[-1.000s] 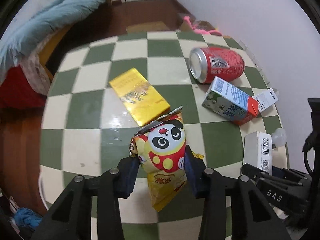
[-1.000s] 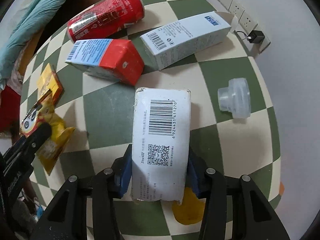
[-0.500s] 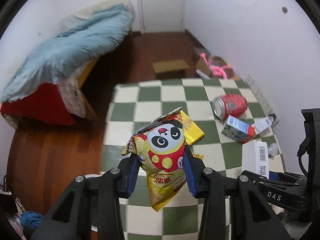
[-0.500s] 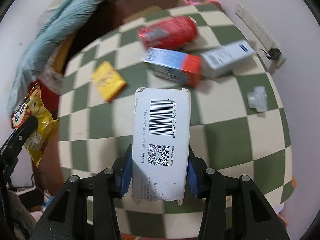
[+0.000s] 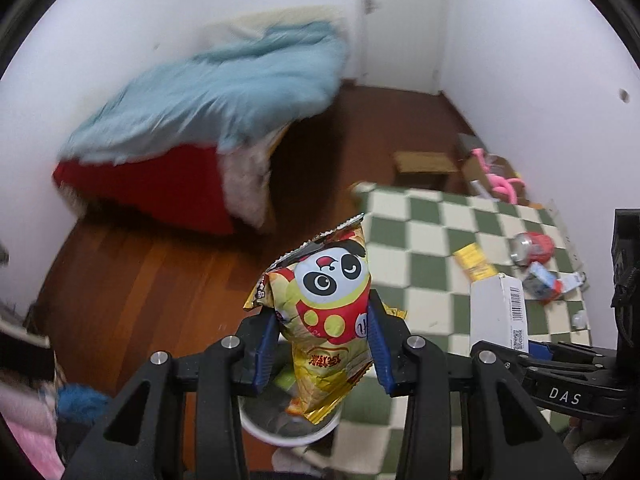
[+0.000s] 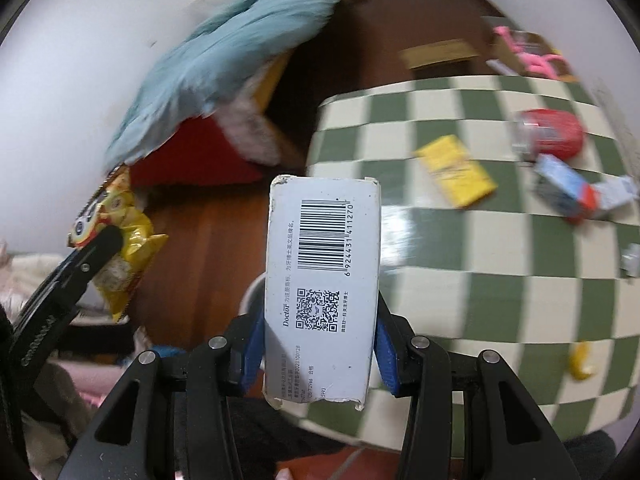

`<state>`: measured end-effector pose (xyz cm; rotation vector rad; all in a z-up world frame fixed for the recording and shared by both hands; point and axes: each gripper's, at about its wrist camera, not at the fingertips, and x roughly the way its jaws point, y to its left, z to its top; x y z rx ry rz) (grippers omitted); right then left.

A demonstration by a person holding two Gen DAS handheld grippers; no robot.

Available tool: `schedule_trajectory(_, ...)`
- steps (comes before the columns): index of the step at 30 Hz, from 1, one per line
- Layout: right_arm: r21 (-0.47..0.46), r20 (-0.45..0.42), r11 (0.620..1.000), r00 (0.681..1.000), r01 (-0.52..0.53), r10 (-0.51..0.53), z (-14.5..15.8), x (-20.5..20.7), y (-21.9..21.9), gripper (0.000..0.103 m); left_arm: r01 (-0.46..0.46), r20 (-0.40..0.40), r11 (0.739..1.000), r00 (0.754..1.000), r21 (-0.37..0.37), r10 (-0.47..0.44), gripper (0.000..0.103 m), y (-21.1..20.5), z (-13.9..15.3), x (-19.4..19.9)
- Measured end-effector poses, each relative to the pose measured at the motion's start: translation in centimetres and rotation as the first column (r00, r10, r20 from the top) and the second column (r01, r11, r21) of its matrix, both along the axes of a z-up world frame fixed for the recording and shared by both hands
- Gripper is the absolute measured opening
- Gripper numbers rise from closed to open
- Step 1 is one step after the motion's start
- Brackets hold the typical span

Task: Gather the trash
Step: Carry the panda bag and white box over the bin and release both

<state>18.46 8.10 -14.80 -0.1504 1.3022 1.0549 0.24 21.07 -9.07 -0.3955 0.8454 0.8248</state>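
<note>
My left gripper (image 5: pixel 322 344) is shut on a yellow and red snack bag with a panda face (image 5: pixel 328 304), held up off the table's left edge. Below it a white round bin rim (image 5: pixel 280 434) shows on the floor. My right gripper (image 6: pixel 320 344) is shut on a white barcode box (image 6: pixel 324 280), also lifted, over the table's left edge and the bin rim (image 6: pixel 252 296). In the right wrist view the left gripper with the snack bag (image 6: pixel 120 240) sits at far left; in the left wrist view the box (image 5: pixel 498 312) sits at right.
On the green-and-cream checkered table (image 6: pixel 460 300) lie a yellow packet (image 6: pixel 456 172), a red can (image 6: pixel 552 132), a blue and red carton (image 6: pixel 568 188), a small clear cap (image 6: pixel 632 258) and a yellow scrap (image 6: pixel 582 362). A blue blanket on a red chair (image 5: pixel 208 100) stands left, over wooden floor.
Both grippers rose and swung left off the table with the snack bag and the box still held. The white bin has come into view beneath them.
</note>
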Motion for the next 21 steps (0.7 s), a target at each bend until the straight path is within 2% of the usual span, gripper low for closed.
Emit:
schedule_trajectory(2, -0.005, -0.02, 0.999, 0.999, -0.047, 0.047, -0.8, -2.5, 2.5, 0.049, -0.037, -0.005, 0.998, 0.999, -0.046, 0.037, 0.037, 1.5, -1.5, -1.8)
schedule_trajectory(5, -0.031, -0.06, 0.995, 0.994, -0.093, 0.091, -3.2, -5.3, 5.5, 0.049, -0.091, -0.017, 0.983, 0.996, -0.156, 0.09, 0.037, 4.2, -5.1, -4.5)
schedule_trajectory(9, -0.095, -0.124, 0.986, 0.985, -0.136, 0.124, -8.1, -7.9, 9.1, 0.049, -0.132, -0.037, 0.942, 0.991, -0.309, 0.127, 0.037, 7.5, -10.3, -6.7)
schedule_trajectory(13, -0.162, -0.152, 0.972, 0.978, -0.17, 0.146, -12.2, -9.8, 12.1, 0.049, -0.134, -0.045, 0.894, 0.991, -0.427, 0.127, 0.037, 9.7, -14.2, -7.6)
schedule_trajectory(18, -0.22, -0.162, 0.953, 0.971, -0.209, 0.176, -15.4, -11.7, 14.9, 0.049, -0.144, -0.053, 0.862, 0.989, -0.487, 0.135, 0.04, 11.4, -16.4, -8.5)
schedule_trajectory(19, -0.235, -0.161, 0.948, 0.97, -0.216, 0.181, -15.9, -12.1, 15.4, 0.05, -0.15, -0.061, 0.859, 0.989, -0.489, 0.138, 0.042, 11.8, -16.7, -8.7)
schedule_trajectory(21, -0.24, -0.174, 0.946, 0.968, -0.22, 0.181, -16.5, -12.2, 16.0, 0.051, -0.161, -0.054, 0.852, 0.987, -0.498, 0.154, 0.061, 12.3, -16.9, -9.4)
